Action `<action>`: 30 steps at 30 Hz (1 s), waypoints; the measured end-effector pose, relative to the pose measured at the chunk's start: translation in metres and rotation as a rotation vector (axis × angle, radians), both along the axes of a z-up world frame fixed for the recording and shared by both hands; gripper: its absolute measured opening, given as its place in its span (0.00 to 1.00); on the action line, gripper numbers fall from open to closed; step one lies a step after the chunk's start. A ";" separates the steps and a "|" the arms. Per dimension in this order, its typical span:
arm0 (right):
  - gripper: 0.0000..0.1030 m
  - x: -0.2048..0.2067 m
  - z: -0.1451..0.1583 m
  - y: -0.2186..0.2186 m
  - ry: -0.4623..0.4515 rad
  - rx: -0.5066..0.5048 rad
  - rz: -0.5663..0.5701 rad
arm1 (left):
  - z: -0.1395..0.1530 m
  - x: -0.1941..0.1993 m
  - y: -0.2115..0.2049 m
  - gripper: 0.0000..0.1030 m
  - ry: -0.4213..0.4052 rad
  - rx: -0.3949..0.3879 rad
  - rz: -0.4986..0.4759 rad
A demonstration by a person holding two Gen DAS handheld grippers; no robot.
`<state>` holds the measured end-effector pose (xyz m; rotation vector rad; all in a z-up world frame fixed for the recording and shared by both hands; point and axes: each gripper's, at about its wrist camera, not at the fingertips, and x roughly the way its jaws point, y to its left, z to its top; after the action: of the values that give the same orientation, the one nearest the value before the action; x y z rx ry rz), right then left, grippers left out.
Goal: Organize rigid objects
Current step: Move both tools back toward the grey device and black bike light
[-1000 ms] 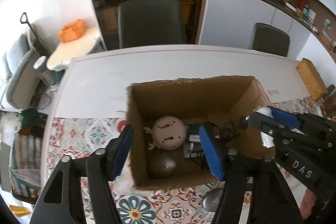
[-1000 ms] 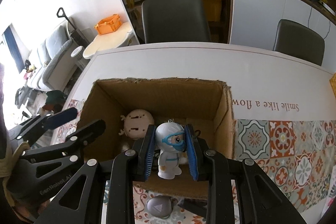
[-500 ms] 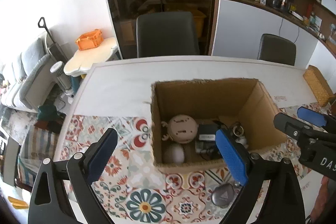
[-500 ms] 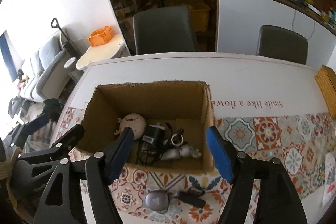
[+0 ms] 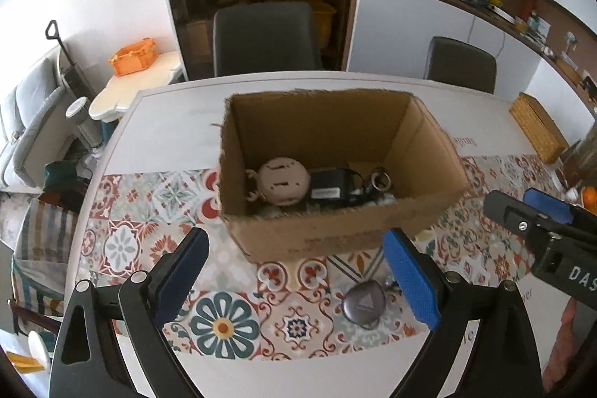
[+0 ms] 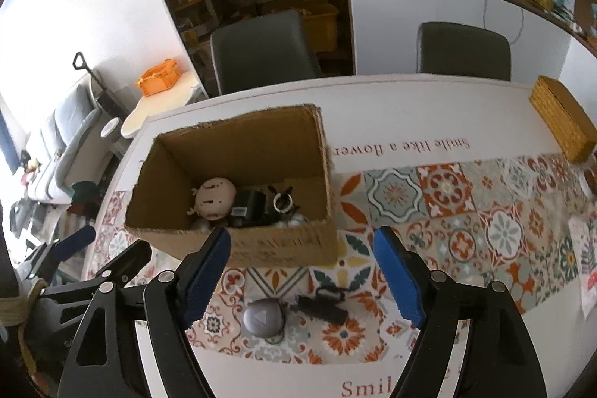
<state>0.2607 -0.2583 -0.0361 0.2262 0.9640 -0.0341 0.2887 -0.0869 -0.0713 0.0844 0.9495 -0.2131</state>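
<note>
Cardboard box (image 5: 335, 230) — grey puck (image 6: 263, 316) outside

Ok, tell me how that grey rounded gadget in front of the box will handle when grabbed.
The grey rounded gadget looks hard and smooth, so it probably stays stiff but may slip between pads. Its domed shape suggests it could skate when pushed.

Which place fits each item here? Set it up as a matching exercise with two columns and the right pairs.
Things:
1. grey rounded device with a triangle mark
2. round beige plastic toy with small antlers
3. woven yellow basket-weave box
4. orange plastic crate

Places:
A. inside the open brown cardboard box
B. on the small cream side table beyond the dining table
C. on the patterned tablecloth in front of the cardboard box
D. at the far right edge of the dining table

Pairs: 1-C, 2-A, 3-D, 4-B
</note>
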 end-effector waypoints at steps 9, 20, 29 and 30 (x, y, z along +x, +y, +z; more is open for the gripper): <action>0.77 -0.026 -0.031 -0.009 0.071 0.029 -0.020 | -0.012 -0.024 -0.011 0.93 -0.038 0.022 -0.031; 0.77 -0.049 -0.046 -0.018 0.071 0.005 -0.066 | -0.049 -0.035 -0.022 0.93 0.021 0.000 -0.088; 0.77 -0.059 -0.073 -0.015 0.136 0.016 -0.051 | -0.083 -0.040 -0.029 0.93 0.086 -0.013 -0.151; 0.77 -0.060 -0.076 -0.015 0.143 0.016 -0.050 | -0.086 -0.040 -0.030 0.93 0.091 -0.013 -0.156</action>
<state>0.2008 -0.2729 -0.1126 0.2654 1.1010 -0.0887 0.2492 -0.1170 -0.1570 0.1383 1.0327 -0.3696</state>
